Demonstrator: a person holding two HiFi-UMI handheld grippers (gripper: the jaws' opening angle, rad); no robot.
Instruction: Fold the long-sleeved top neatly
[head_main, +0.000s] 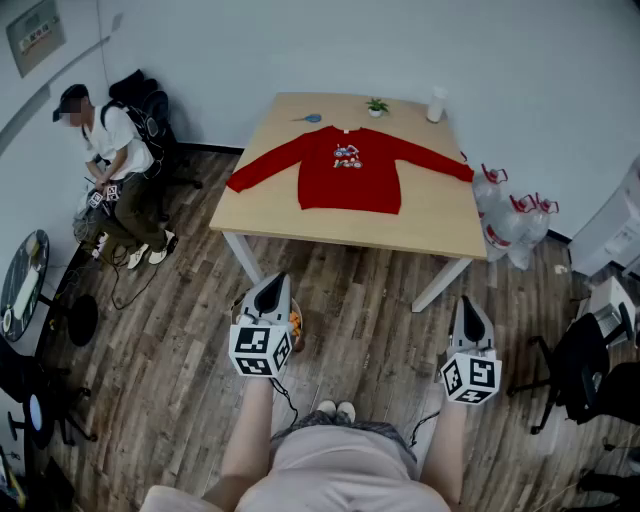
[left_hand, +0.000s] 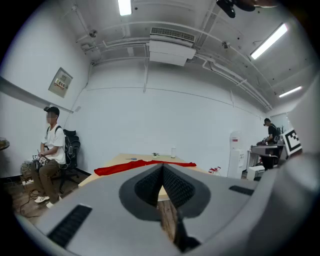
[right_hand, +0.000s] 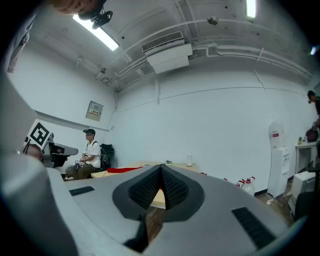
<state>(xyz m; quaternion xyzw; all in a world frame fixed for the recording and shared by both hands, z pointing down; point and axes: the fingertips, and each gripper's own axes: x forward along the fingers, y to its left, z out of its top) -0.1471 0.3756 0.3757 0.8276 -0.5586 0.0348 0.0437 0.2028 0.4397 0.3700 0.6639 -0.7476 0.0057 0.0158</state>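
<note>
Wood floor; on the far table (head_main: 440, 218) a red top (head_main: 350, 182) is spread flat; left gripper (head_main: 272, 287) and right gripper (head_main: 470, 310) are held near, jaws pressed together, empty

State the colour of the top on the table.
The top is red; clearest in head view.

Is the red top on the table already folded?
No, the red top lies spread flat on the table with both sleeves stretched out sideways.
</note>
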